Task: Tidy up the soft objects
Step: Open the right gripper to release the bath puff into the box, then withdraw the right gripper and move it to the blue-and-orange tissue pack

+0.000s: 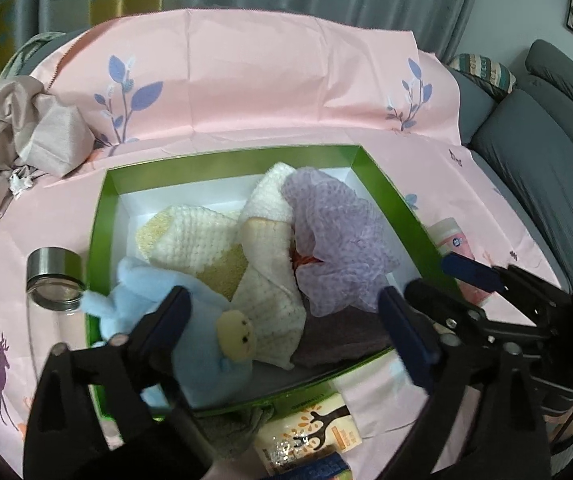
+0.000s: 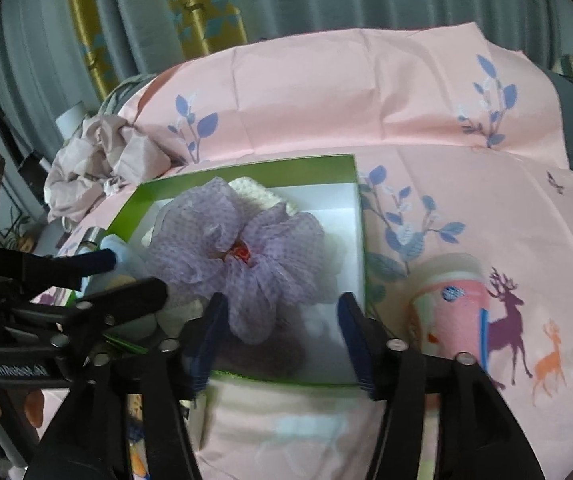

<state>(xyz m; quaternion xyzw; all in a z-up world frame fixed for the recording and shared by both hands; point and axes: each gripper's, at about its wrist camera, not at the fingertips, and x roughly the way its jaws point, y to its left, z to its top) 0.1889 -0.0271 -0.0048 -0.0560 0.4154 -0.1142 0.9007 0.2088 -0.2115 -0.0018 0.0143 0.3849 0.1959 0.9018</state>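
Green box point(image 1: 102, 216), white inside, directly ahead of both grippers on pink cloth point(image 1: 270, 80).
Contents: lilac mesh puff point(image 1: 338, 232) at right, ruffles spread, red knot at its centre facing up; cream knitted towel point(image 1: 270, 240), long axis running from far middle toward near edge; cream-and-tan knitted cloth point(image 1: 190, 240) flat at left; blue plush toy point(image 1: 202, 336) at near left corner, pale face up, lying slantwise, between fingers of left gripper; dark folded cloth point(image 1: 342, 336) at near right, under puff.
Left gripper point(image 1: 282, 320): spread wide, over near left part of box, nothing clamped, tilted down.
Right gripper point(image 2: 282, 328): spread wide, over near edge of box, puff just ahead of fingers, nothing clamped.
Outside box: steel-lidded jar point(image 1: 54, 280) left of left gripper; pink cup point(image 2: 454, 312) on its side, right of right gripper.
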